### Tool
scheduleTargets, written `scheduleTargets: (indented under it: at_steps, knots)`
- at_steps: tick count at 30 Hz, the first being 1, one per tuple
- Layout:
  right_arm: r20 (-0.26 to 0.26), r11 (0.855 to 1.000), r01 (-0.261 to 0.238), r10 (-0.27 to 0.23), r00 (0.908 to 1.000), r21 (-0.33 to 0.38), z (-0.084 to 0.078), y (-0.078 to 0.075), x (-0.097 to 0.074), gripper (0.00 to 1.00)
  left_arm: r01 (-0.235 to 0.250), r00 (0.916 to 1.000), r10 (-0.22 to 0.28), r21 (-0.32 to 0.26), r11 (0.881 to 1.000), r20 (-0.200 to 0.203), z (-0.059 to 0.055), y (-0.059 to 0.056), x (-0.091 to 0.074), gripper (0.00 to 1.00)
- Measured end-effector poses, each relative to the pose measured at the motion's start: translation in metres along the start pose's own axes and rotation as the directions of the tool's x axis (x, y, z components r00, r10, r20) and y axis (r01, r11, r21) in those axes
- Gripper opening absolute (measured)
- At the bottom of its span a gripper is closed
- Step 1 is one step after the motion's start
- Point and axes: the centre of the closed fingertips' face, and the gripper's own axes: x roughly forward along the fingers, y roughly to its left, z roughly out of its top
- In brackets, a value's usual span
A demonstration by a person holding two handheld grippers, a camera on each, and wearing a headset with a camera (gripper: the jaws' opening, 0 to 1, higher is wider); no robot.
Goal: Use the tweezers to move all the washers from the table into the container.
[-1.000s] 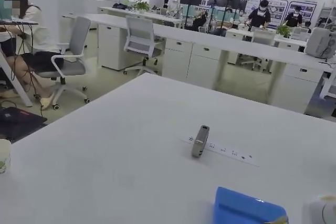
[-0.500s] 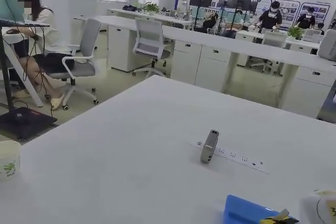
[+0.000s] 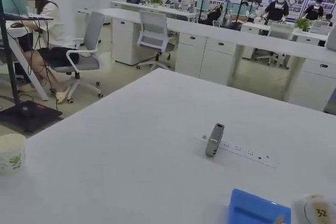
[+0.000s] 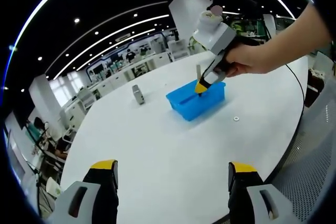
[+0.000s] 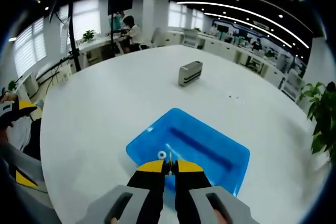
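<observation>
A right gripper (image 5: pixel 169 167), its jaws pinched together on a thin pair of tweezers (image 5: pixel 169 160), hung over a blue container (image 5: pixel 205 145) on a white table (image 5: pixel 105 93) in an open-plan workroom. The tweezers' points reached just past the yellow jaw tips, over the end of the container nearest that gripper. A small pale washer (image 5: pixel 161 155) showed just beside those points, a little to their left. Whether the tweezers gripped it or it lay on the container's floor could not be told.

In the left gripper view, a hand (image 4: pixel 247 59) held the right gripper tilted steeply down, tips inside the container's rim. The left gripper (image 4: pixel 173 165) was released, its two jaws spread wide and holding nothing. It hung above bare tabletop, well apart from the container, which lay ahead of it and slightly to its right.

A loose washer (image 4: pixel 236 117) lay flat on the table just outside the container, on the side facing the left gripper and right of that gripper's centre line. It sat between the left gripper's right jaw and the container's wall, nearer the wall, and touched neither.

Straight ahead of the right gripper, beyond the far side of the container, a small grey device (image 5: pixel 190 73) stood on edge. The head view showed it resting on a white power strip (image 3: pixel 247 153) set into the tabletop. A paper cup (image 3: pixel 10 152) stood near the table's edge, well apart from the container.
</observation>
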Motion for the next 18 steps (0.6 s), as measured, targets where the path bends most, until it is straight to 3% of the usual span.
scheduleTargets:
  at_steps: [7,11,18]
  knots:
    - [-0.015,1.000,-0.005,0.005,0.9999,0.011,-0.0083,-0.0017,0.0035,0.03,-0.001,1.0000,0.001,0.001,1.000,-0.005,-0.0007,0.0004,0.0002,0.88]
    - [-0.009,0.997,-0.024,0.024,0.9997,0.068,-0.0094,-0.0011,0.0050,0.03,0.001,1.0000,-0.001,0.002,1.000,-0.007,-0.0010,0.0000,0.0005,0.88]
    - [-0.010,0.998,-0.012,0.013,0.9999,0.065,-0.0098,-0.0024,0.0052,0.03,0.001,1.0000,-0.001,0.006,1.000,-0.009,-0.0012,-0.0002,0.0007,0.88]
